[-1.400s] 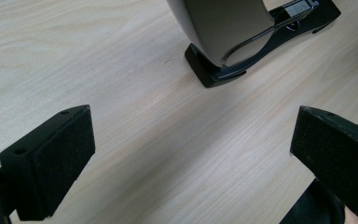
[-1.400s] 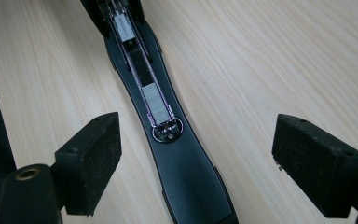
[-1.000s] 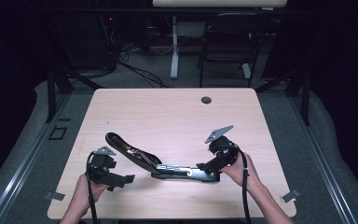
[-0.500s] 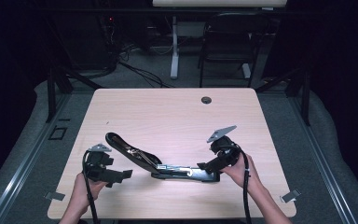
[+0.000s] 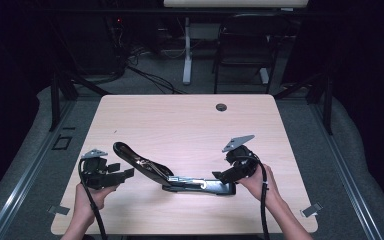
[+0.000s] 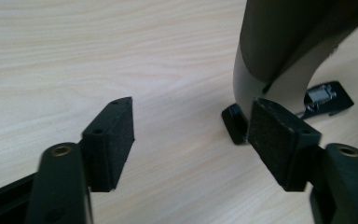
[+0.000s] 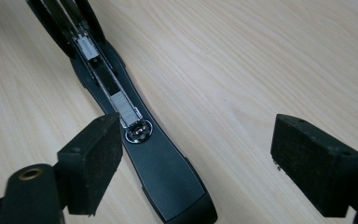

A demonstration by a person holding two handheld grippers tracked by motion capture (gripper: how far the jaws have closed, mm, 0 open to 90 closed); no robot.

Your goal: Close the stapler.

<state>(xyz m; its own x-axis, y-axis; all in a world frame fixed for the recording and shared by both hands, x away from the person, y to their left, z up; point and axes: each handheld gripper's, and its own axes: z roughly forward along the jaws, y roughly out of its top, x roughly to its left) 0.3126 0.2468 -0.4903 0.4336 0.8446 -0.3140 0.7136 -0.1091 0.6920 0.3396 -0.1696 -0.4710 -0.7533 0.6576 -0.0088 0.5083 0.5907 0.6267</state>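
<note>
Black stapler [image 5: 175,175] lies flipped open on the wooden table [image 5: 180,120], near its 6 o'clock edge.

Left gripper [image 5: 125,174], at the stapler's 9 o'clock, has just been closing its jaws partway, and nothing is between them. If it bumps the raised top arm (it tilts up), the stapler could slide. Right gripper [image 5: 219,176] stands open over the base, squeezing nothing, so the base may shift. Lots of bare table lies toward 12 o'clock; the near edge is close.

A light wooden table [image 5: 180,120] carries the things. A black stapler [image 5: 180,177], swung open, lies on its near half, base toward the right and lid angled up to the left. A small dark grommet [image 5: 221,107] sits near the far edge.
</note>
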